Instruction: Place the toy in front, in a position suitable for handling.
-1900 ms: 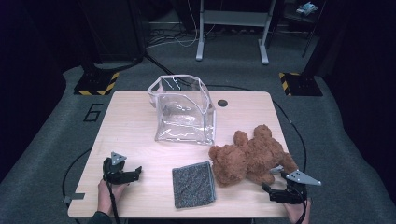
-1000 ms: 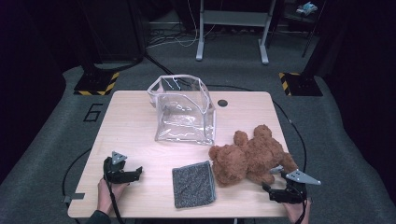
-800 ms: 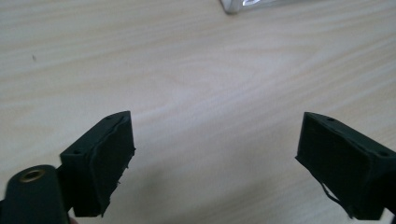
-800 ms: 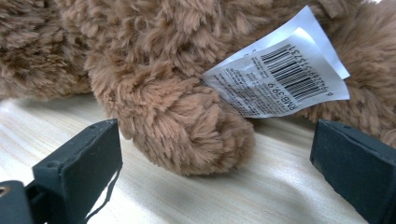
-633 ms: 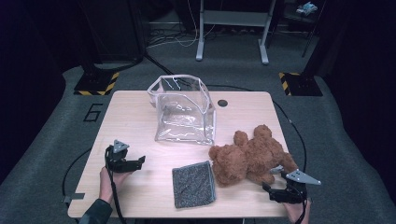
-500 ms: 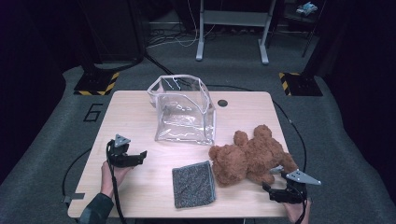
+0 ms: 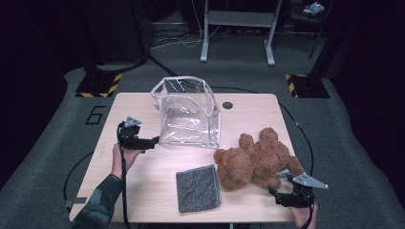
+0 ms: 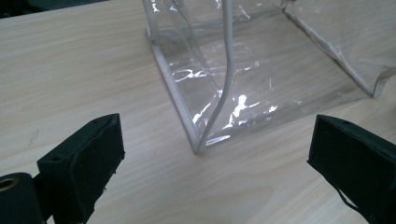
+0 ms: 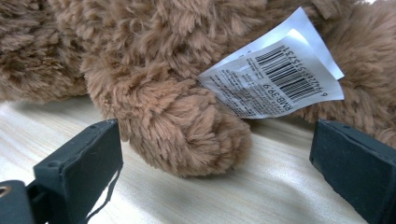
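Now left tongs [image 7: 154, 141] nearer clear bag [image 7: 187, 114]

"6" on the floor [image 7: 95, 114] — perhaps "RMB:39.9" on the teddy's tag [image 9: 275, 79]

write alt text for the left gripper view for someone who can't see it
The left gripper, its two black jaws wide apart with nothing between them, points at the near bottom corner of a clear plastic bag standing on a light wooden table.
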Action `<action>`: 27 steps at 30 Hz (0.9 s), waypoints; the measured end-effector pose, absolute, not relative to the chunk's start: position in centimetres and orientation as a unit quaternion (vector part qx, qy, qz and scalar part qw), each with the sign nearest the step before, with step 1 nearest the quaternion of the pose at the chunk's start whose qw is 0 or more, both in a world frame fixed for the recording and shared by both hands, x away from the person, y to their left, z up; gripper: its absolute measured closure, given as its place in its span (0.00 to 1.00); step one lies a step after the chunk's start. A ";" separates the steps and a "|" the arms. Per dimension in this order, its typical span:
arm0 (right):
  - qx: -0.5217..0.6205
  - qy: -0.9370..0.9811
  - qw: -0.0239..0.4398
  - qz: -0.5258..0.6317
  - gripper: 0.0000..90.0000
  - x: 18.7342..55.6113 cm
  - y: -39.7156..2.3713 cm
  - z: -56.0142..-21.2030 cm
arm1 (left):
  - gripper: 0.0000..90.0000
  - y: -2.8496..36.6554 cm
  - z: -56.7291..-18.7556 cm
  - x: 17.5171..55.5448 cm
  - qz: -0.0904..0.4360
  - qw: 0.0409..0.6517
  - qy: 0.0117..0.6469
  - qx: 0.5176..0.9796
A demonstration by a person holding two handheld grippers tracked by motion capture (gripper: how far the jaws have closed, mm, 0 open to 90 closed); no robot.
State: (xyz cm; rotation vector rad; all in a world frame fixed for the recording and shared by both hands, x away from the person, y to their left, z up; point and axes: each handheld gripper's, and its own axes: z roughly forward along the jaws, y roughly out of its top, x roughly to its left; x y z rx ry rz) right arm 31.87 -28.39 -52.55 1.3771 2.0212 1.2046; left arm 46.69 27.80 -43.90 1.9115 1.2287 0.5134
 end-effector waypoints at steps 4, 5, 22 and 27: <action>0.494 0.726 0.206 0.432 0.02 31.9 -28.4 -52.6 | 0.04 27.4 -43.5 47.5 0.202 0.396 0.479 0.757; 0.493 0.726 0.208 0.432 0.02 31.9 -28.5 -52.5 | 0.07 27.1 -43.1 48.1 0.206 0.398 0.471 0.760; 0.491 0.729 0.204 0.430 0.03 31.9 -28.5 -52.6 | 0.44 25.9 -40.4 53.8 0.210 0.418 0.466 0.751; 0.492 0.729 0.202 0.430 0.04 32.0 -28.4 -52.6 | 0.57 25.3 -40.6 54.7 0.226 0.408 0.465 0.753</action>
